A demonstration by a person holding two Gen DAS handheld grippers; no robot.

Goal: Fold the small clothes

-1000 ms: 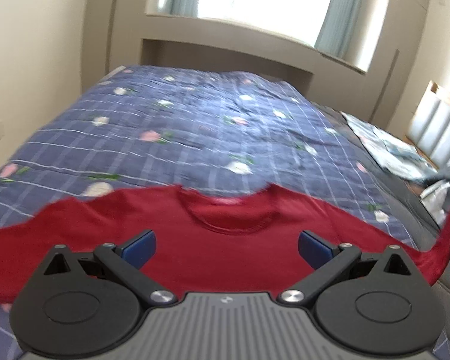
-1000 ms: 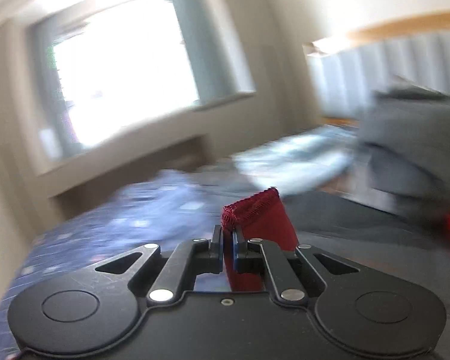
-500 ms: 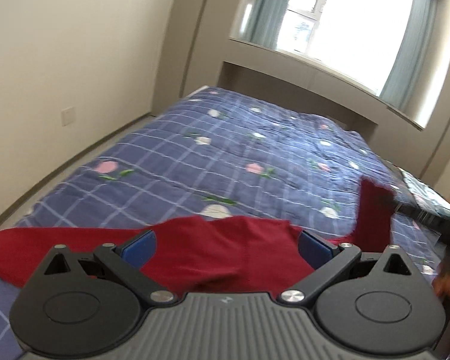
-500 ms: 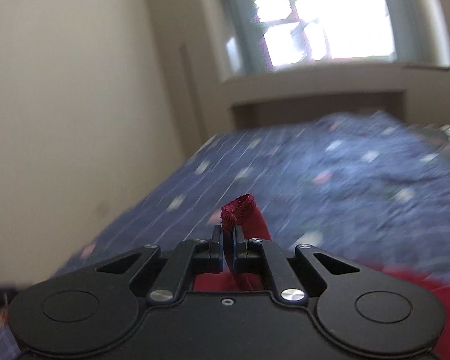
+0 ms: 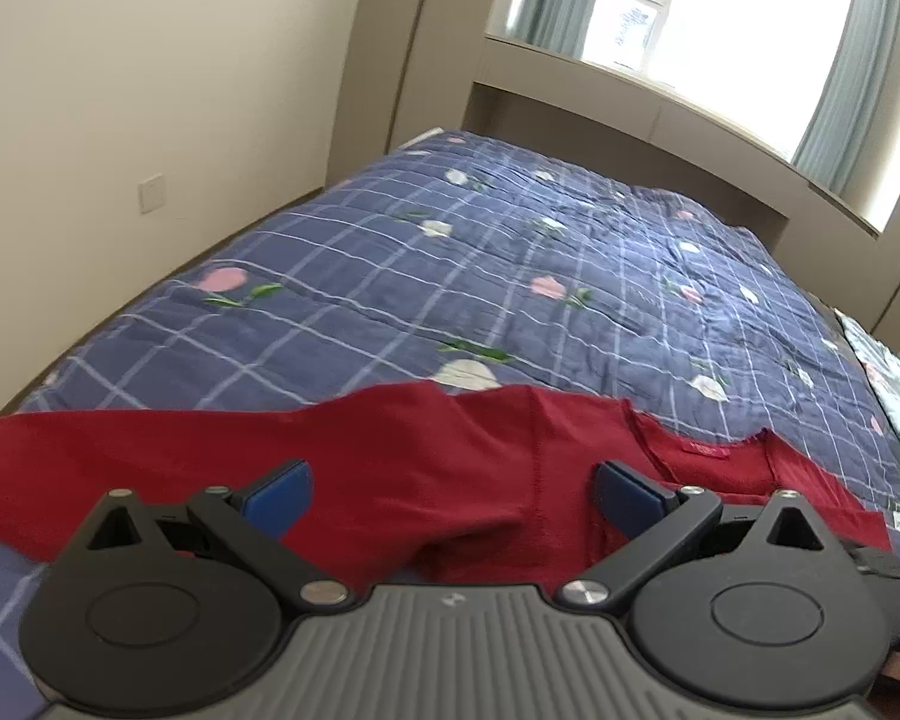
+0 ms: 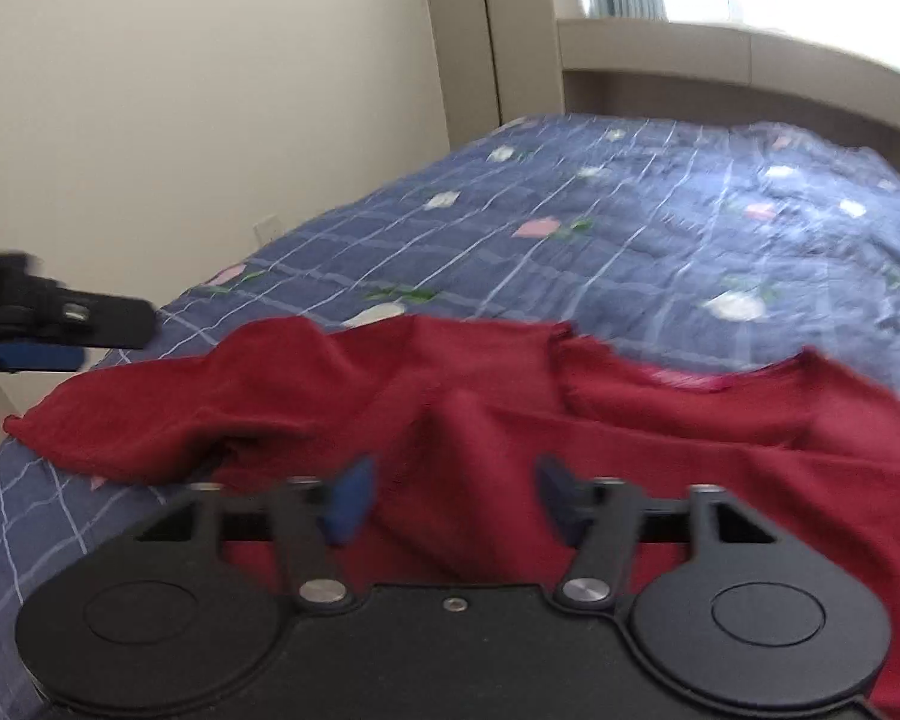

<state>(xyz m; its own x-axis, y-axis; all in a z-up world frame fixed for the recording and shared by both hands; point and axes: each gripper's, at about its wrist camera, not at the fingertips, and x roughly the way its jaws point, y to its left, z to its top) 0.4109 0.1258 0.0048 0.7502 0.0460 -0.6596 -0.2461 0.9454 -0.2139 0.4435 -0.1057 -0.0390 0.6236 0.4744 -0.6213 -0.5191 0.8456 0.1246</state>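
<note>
A dark red long-sleeved shirt (image 5: pixel 426 468) lies spread on the blue checked quilt (image 5: pixel 510 276), neck opening to the right, one sleeve stretched left. My left gripper (image 5: pixel 453 489) is open and empty, just above the shirt's body. In the right wrist view the same shirt (image 6: pixel 660 450) lies rumpled, with a sleeve folded across toward the left. My right gripper (image 6: pixel 450 498) is open and empty over the shirt. The left gripper's finger (image 6: pixel 60 324) shows at the left edge of that view.
The bed fills both views, with a beige wall (image 5: pixel 150 90) and a wall socket (image 5: pixel 151 192) on the left, and a window ledge (image 5: pixel 660 102) behind the head end. A light patterned cloth (image 5: pixel 888 384) lies at the bed's right edge.
My right gripper carried the red sleeve end across to the left, then opened and let it go onto the shirt. My left gripper stayed open and its view swung left.
</note>
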